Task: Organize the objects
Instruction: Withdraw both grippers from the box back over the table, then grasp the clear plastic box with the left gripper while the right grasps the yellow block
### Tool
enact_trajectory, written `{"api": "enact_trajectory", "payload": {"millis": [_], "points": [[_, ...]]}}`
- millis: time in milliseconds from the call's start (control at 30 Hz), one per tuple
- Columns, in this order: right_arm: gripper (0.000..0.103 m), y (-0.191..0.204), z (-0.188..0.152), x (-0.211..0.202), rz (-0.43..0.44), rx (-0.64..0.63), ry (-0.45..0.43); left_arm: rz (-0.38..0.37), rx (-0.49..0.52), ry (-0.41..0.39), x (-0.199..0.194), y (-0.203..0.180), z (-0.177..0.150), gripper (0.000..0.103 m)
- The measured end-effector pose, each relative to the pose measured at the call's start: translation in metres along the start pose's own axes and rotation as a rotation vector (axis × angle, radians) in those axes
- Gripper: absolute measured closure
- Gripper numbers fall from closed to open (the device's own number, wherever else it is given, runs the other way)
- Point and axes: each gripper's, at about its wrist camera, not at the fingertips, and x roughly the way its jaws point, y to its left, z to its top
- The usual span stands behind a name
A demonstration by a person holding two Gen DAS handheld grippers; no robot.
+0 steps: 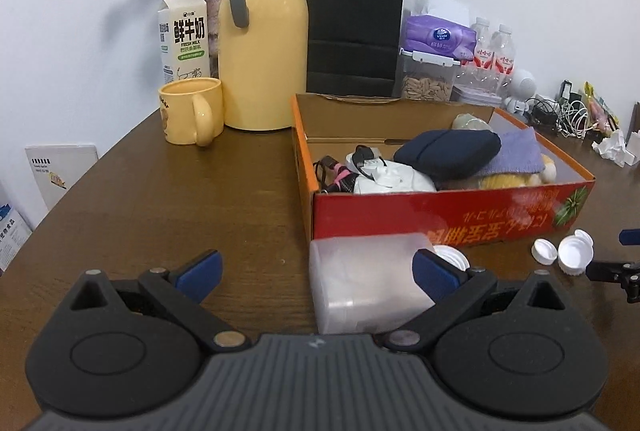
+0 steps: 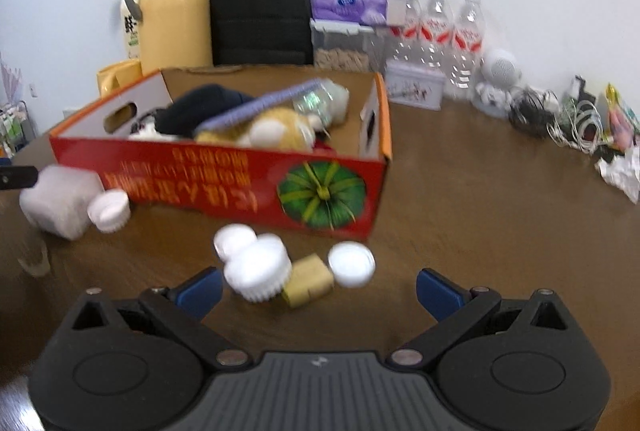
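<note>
1. Fingers of the left gripper (image 1: 316,273) are spread wide at the bottom of the left wrist view, holding nothing. A frosted plastic jar (image 1: 366,281) lies on its side between them, toward the lower centre-right of the frame, right up against the right blue pad; whether the pad touches it I cannot tell.
2. The jar's mouth end points at the red cardboard box (image 1: 448,215), which fills the middle right of that frame on the brown counter (image 1: 160,211).
3. Inside the box lie a dark blue pouch (image 1: 448,151), a purple cloth (image 1: 510,155), a yellow plush toy (image 1: 508,181) and a white item (image 1: 384,177).
4. Two white caps (image 1: 564,251) sit on the counter at the right edge of the frame, just in front of the box.
5. In the right wrist view the right gripper (image 2: 320,289) is also wide open and empty, low in the frame.
6. Between and just beyond its pads, centre-bottom, lie a ribbed white lid (image 2: 258,271), a small tan block (image 2: 308,281) touching it, and a flat white cap (image 2: 352,265).
7. A yellow thermos (image 1: 262,47), a mug (image 1: 192,117) and a milk carton (image 1: 184,35) stand upper left in the left wrist view.
</note>
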Motion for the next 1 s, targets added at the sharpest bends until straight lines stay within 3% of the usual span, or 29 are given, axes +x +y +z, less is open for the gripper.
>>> {"api": "enact_trajectory", "payload": {"millis": [267,333,400,567,833,1000], "points": [[0.000,-0.003,-0.012,0.000,-0.017,0.015,0.024,-0.008,0.001,0.000,-0.009,-0.003,-0.006,0.000],[0.008,-0.003,-0.012,0.000,-0.024,0.006,0.024,-0.010,-0.001,-0.001,-0.010,-0.004,-0.006,0.000],[0.031,-0.002,-0.013,0.001,-0.017,-0.007,0.028,-0.012,-0.007,-0.003,-0.011,-0.004,-0.007,0.000],[0.046,-0.003,-0.008,0.006,0.027,-0.015,0.019,-0.013,-0.033,-0.007,-0.012,-0.002,-0.008,0.000],[0.048,0.000,0.000,0.018,0.083,-0.037,0.007,-0.013,-0.042,0.003,-0.009,-0.001,-0.008,0.000],[0.067,0.001,-0.001,0.018,0.113,-0.043,-0.013,-0.018,-0.041,0.013,-0.005,-0.003,-0.007,0.000]]}}
